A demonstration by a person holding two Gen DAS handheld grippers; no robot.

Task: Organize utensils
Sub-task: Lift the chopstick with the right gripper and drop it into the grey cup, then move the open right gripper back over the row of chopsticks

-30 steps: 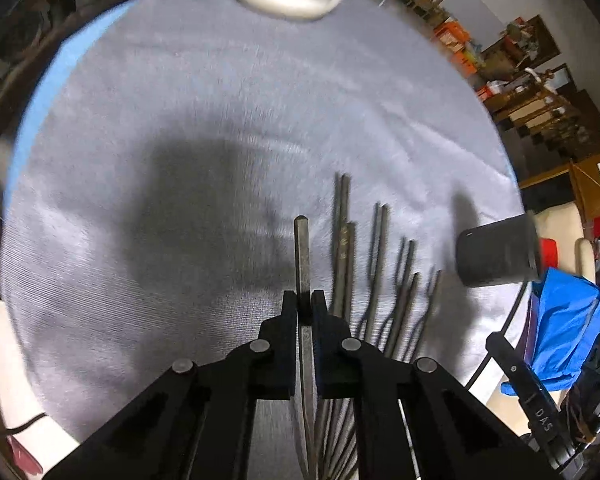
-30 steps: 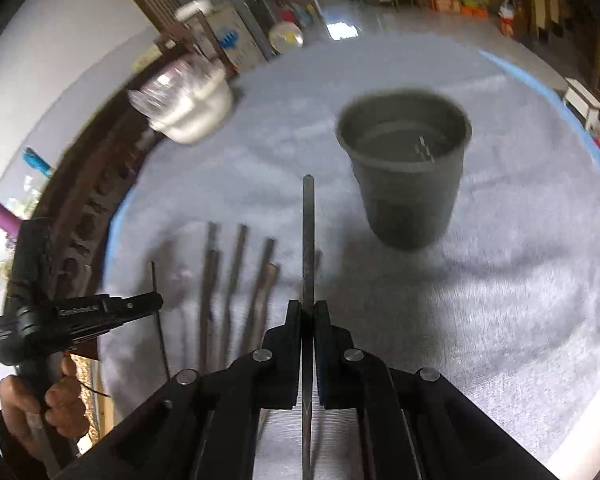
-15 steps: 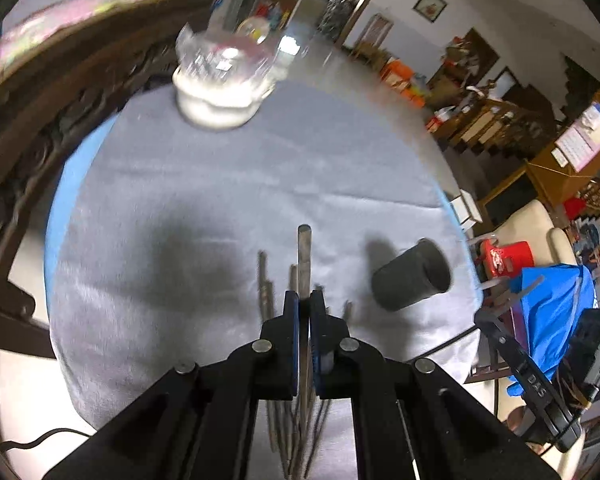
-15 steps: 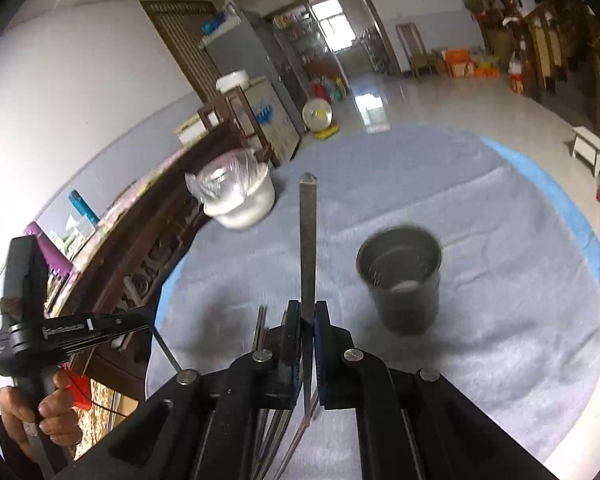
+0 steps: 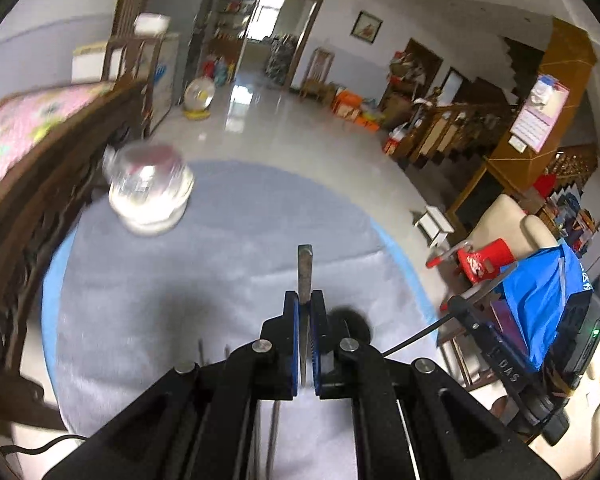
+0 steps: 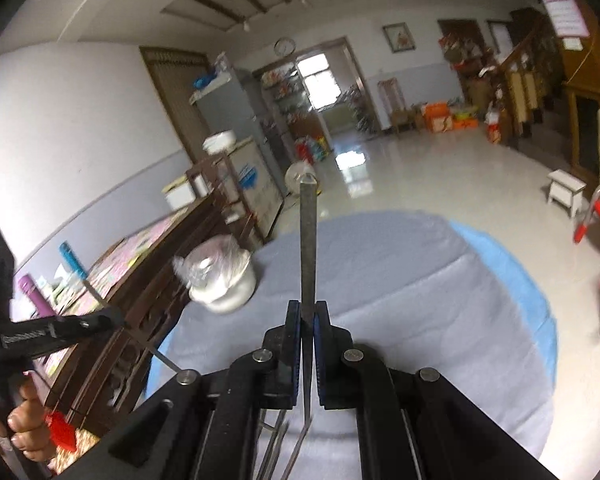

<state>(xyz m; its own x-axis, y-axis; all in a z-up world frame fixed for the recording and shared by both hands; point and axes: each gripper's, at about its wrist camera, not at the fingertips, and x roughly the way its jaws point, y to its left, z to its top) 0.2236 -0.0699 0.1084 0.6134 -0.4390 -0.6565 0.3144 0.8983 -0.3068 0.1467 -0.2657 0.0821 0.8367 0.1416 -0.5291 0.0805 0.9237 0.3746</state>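
Note:
My left gripper [image 5: 305, 300] is shut on a flat metal utensil handle [image 5: 304, 268] that sticks up past the fingertips. My right gripper [image 6: 308, 312] is shut on a longer metal utensil handle [image 6: 308, 240]; its tines hang below the jaws [image 6: 300, 448]. Both are lifted high above the round table with the grey cloth [image 5: 220, 280], also in the right wrist view [image 6: 440, 300]. The dark cup [image 5: 354, 322] is mostly hidden behind my left fingers. A few utensils lie on the cloth [image 5: 200, 350]. The other gripper shows at the left of the right wrist view [image 6: 52, 332].
A white bowl covered in plastic wrap [image 5: 148, 196] sits at the table's far left, also in the right wrist view [image 6: 220, 280]. A dark wooden bench [image 5: 28, 200] borders the table's left. A chair with blue cloth [image 5: 540, 304] stands at the right.
Both grippers have risen and tilted up with their utensils; the views swung from the tabletop to the room. The cup and the row of utensils dropped out of sight below the fingers.

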